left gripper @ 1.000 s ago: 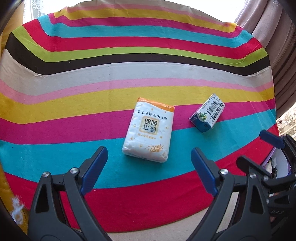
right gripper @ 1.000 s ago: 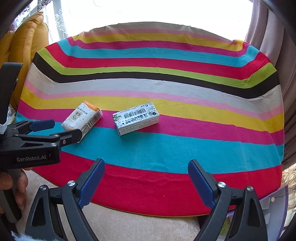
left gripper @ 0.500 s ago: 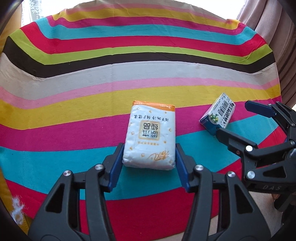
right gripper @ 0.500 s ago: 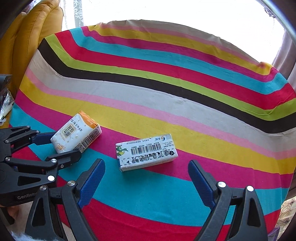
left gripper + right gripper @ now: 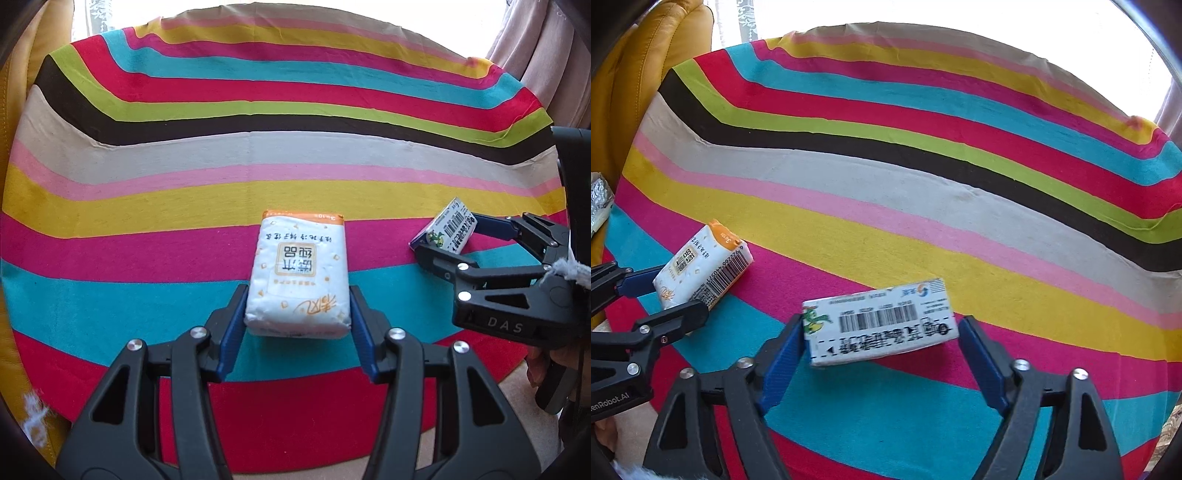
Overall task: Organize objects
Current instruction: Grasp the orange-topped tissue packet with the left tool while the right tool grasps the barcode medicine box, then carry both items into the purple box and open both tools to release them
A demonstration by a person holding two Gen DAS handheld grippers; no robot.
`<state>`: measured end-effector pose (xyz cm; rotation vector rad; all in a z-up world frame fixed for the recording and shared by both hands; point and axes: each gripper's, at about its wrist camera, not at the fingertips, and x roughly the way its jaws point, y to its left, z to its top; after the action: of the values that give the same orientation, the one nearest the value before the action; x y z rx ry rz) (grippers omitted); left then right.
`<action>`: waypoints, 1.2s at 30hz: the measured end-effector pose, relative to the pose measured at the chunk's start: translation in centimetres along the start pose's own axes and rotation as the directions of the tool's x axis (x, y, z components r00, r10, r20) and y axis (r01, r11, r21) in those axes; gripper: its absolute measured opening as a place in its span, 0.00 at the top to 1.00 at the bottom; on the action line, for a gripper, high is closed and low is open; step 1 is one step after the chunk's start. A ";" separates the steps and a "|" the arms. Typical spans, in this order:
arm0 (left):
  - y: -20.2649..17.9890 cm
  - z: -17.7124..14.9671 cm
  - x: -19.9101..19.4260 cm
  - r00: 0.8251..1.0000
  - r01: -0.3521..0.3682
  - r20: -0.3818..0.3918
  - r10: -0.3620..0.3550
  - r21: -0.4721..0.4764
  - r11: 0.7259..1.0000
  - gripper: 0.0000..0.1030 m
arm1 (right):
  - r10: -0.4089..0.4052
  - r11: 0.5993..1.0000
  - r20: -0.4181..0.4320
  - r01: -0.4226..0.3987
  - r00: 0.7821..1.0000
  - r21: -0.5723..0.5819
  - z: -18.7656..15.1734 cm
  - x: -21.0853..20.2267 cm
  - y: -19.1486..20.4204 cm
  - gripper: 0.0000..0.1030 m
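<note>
Left claw (image 5: 297, 321) tilted down, clamping tissue pack (image 5: 298, 273) | right claw (image 5: 881, 354) closing around box (image 5: 879, 321), one pad apart

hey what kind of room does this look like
Probably a home living room: a striped cloth covers a round surface by a mustard leather seat, with curtains at a bright window.

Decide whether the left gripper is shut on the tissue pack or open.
Shut on it: the left gripper has both blue pads pressed against the tissue pack.
</note>
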<state>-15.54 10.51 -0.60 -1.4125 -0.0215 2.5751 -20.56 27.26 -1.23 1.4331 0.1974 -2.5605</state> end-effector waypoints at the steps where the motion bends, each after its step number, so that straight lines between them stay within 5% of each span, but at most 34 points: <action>1: -0.1 -0.1 -0.2 1.000 -0.006 0.002 0.006 -0.003 1.000 0.45 | -0.004 1.000 0.005 0.004 1.000 0.005 -0.1 -0.1 0.0 0.24; 17: -2.0 -2.7 -3.6 0.999 -0.020 0.038 0.022 -0.036 0.999 0.46 | -0.109 0.986 0.075 0.098 0.991 0.133 -3.9 -5.8 0.4 0.24; 36: -4.2 -6.0 -7.0 0.998 0.003 0.061 -0.001 -0.037 0.999 0.46 | -0.116 0.981 0.091 0.100 0.989 0.167 -7.9 -9.4 1.6 0.24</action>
<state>-6.17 12.80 2.42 -1.3451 -0.0798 2.6286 -8.89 28.43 2.63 1.3778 0.0541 -2.7865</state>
